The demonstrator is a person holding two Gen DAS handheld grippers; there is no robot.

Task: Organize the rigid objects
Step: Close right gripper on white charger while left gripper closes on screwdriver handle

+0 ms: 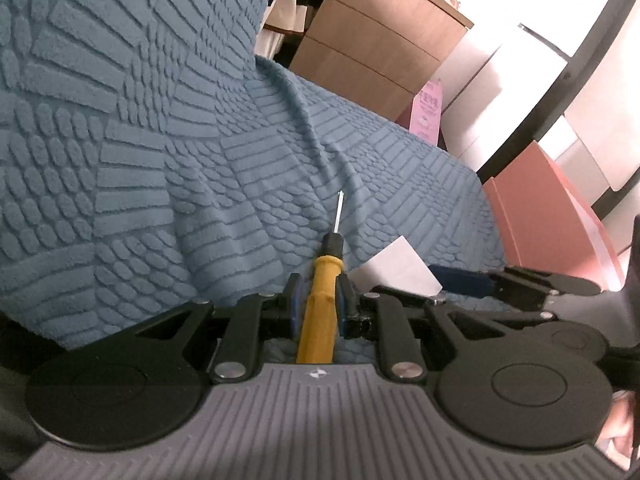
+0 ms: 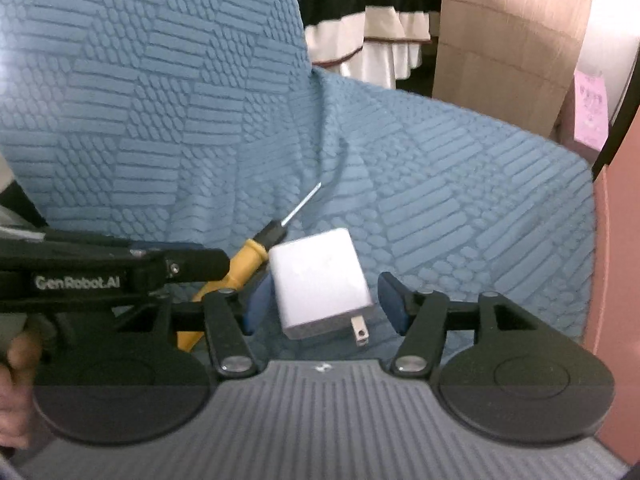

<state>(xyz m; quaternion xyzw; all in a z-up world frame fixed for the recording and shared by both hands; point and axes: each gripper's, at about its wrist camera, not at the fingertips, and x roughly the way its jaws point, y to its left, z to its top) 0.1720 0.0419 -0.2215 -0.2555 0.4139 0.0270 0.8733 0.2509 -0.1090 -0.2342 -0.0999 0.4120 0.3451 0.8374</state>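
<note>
My left gripper point(image 1: 318, 294) is shut on the yellow handle of a screwdriver point(image 1: 322, 292), whose black collar and thin metal shaft point away over the blue textured blanket point(image 1: 160, 160). In the right wrist view the screwdriver point(image 2: 250, 258) shows at the left, held by the left gripper point(image 2: 224, 264). My right gripper point(image 2: 324, 300) is open, its blue pads either side of a white plug-in charger point(image 2: 320, 284) that lies on the blanket with its prongs toward the camera. The pads do not touch it. The charger's corner also shows in the left wrist view point(image 1: 400, 268).
The blue blanket point(image 2: 440, 200) covers a seat and its backrest. A wooden drawer cabinet point(image 1: 372, 40) stands behind, with a pink paper point(image 1: 428, 112) beside it. A reddish panel point(image 1: 540, 216) is at the right. Striped black-and-white clothing point(image 2: 360, 20) hangs at the back.
</note>
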